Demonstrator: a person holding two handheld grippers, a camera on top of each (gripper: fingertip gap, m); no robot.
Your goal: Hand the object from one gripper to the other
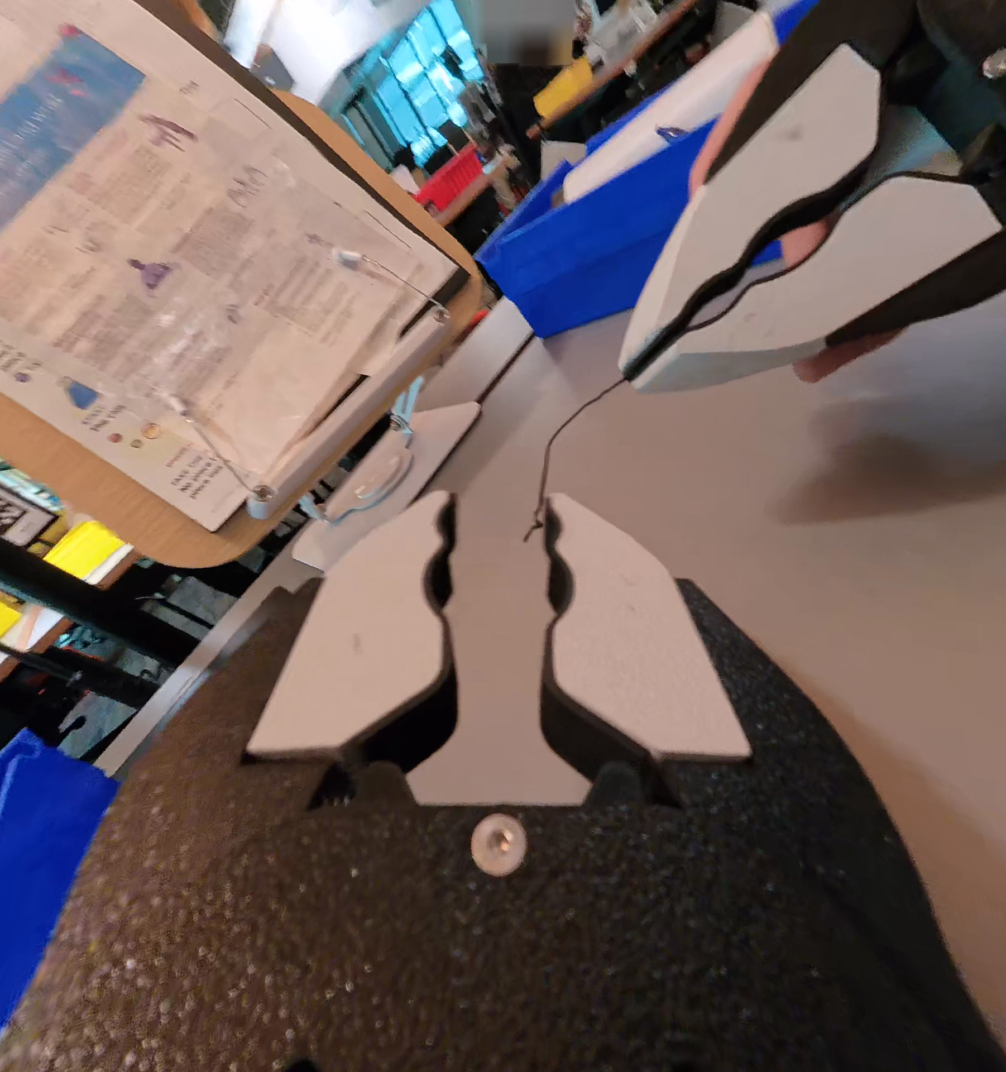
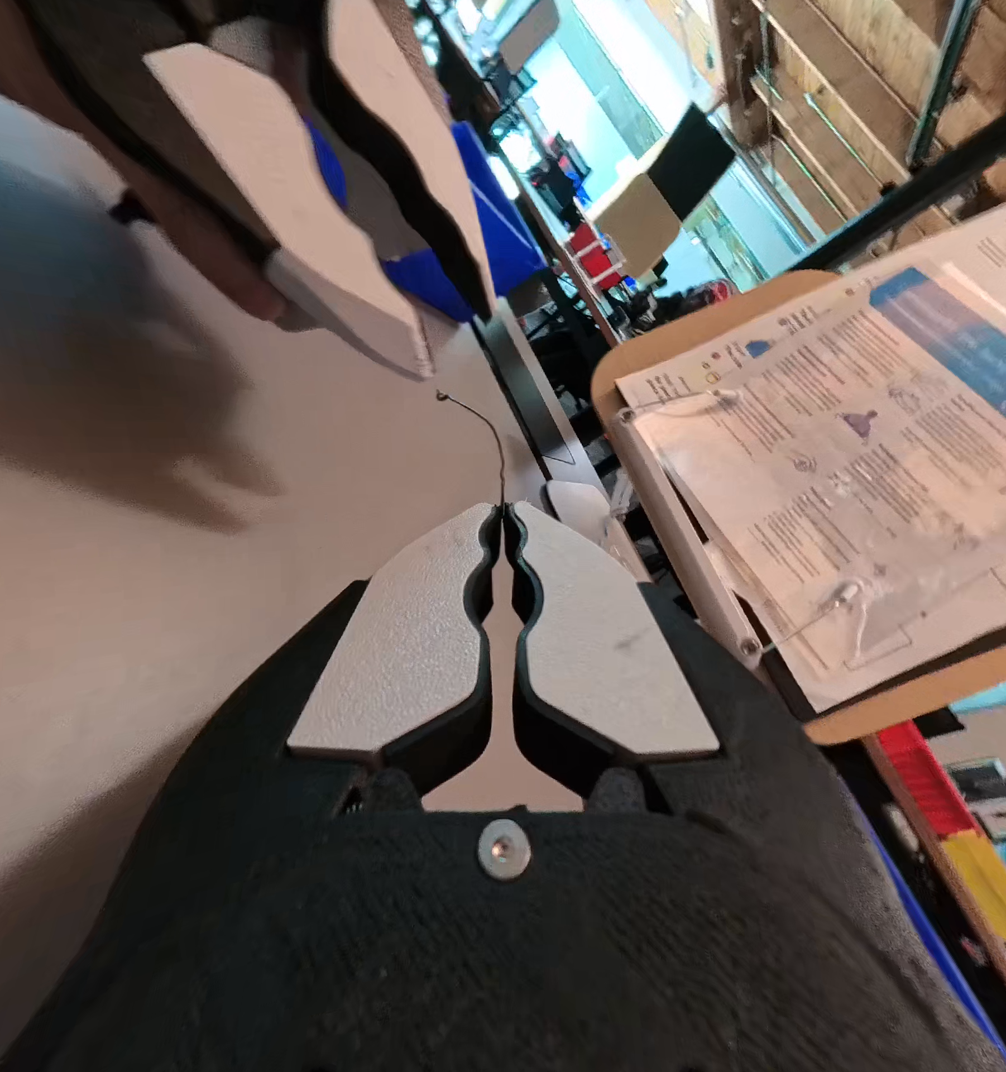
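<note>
Right wrist view: one thin black wire (image 2: 492,441), bent, kinked at free end, rising from tip of right tongs (image 2: 503,513), pinched there, held above pale matte counter (image 2: 112,638). Left tongs (image 2: 425,325) far left, spread apart, just beside wire's free end; contact hard to tell through blur. Left wrist view: left tongs (image 1: 498,522) spread, wire (image 1: 553,458) running to right tongs (image 1: 628,371), pressed together on it. Two tongs, each two grey textured fingers with wavy black edges. One clear-covered printed sheet (image 2: 837,481) on tan board.

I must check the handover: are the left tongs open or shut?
Open. The left tongs show a wide gap; the thin black wire ends beside one fingertip, held by the shut right tongs.
</note>
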